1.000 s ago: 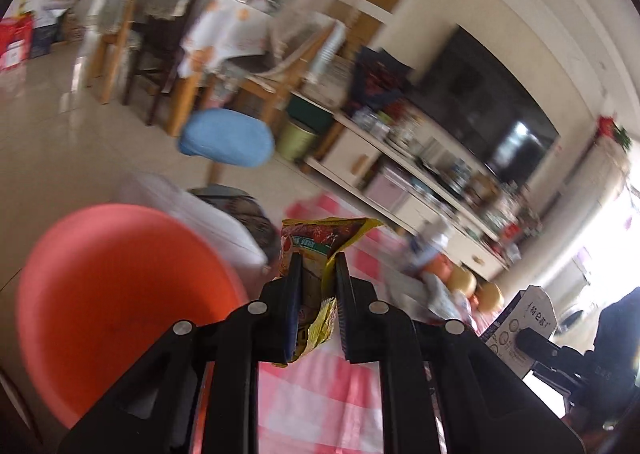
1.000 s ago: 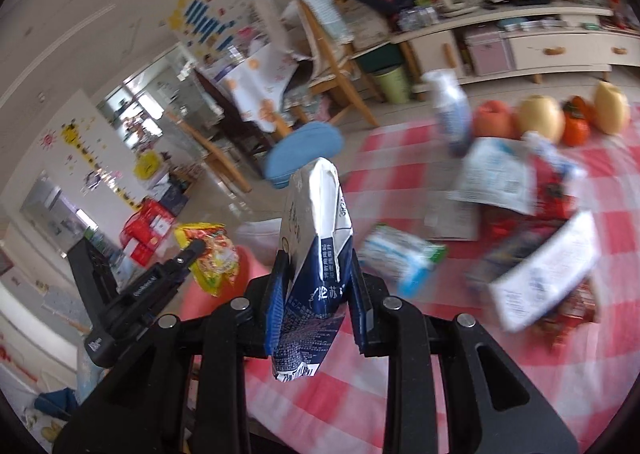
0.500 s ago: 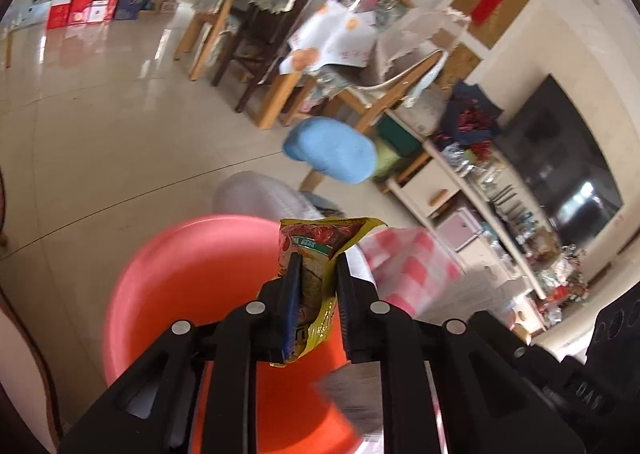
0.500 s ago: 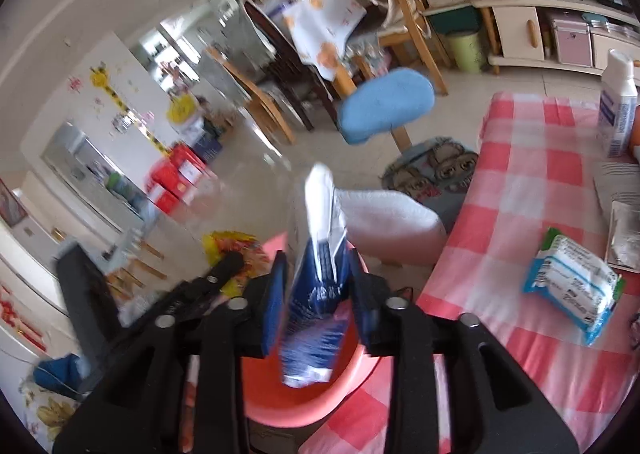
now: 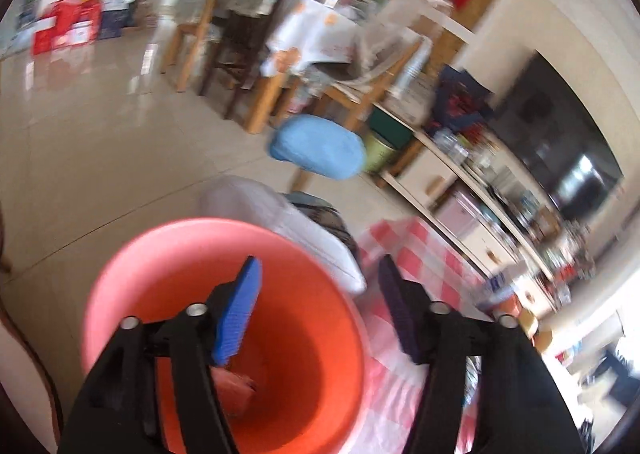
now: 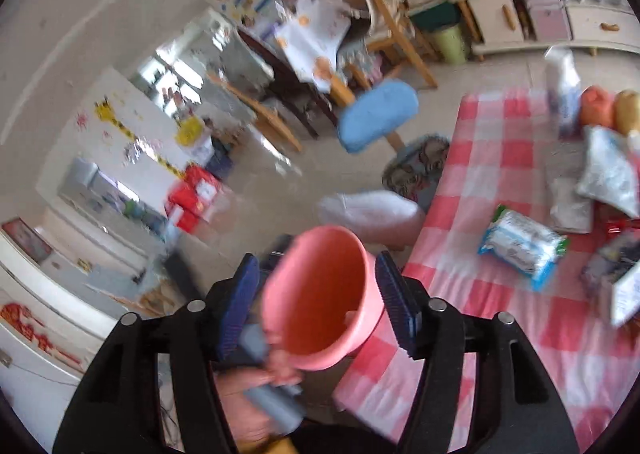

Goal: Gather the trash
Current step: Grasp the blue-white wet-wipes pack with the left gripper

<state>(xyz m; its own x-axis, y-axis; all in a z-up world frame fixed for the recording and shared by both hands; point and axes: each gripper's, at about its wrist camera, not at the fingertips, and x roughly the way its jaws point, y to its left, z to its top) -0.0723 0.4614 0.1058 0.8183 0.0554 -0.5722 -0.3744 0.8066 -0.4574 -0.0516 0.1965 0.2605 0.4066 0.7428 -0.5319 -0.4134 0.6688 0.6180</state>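
An orange-pink bucket (image 5: 304,334) stands on the floor beside the table with the red-and-white check cloth (image 6: 480,294). My left gripper (image 5: 318,278) hangs over its mouth, its jaws opening with nothing between the blue pads. Something reddish (image 5: 236,386) lies at the bucket's bottom. My right gripper (image 6: 316,274) is above the same bucket (image 6: 320,294), jaws also opening and empty. A hand (image 6: 256,382) on a grey handle shows below the bucket. On the cloth lie a blue-and-white packet (image 6: 520,246), a silver bag (image 6: 608,173) and a grey packet (image 6: 568,197).
A white bottle (image 6: 564,93) and some fruit (image 6: 600,109) stand at the table's far end. On the floor beyond the bucket are a white bag (image 5: 280,213), a blue stool (image 5: 316,149) and wooden chairs (image 5: 256,93). A TV cabinet (image 5: 460,193) lines the wall.
The left gripper let go of the yellow snack wrapper and the right one of the blue-and-white carton. Both jaws swung apart, and the right gripper moved from the table to over the bucket.
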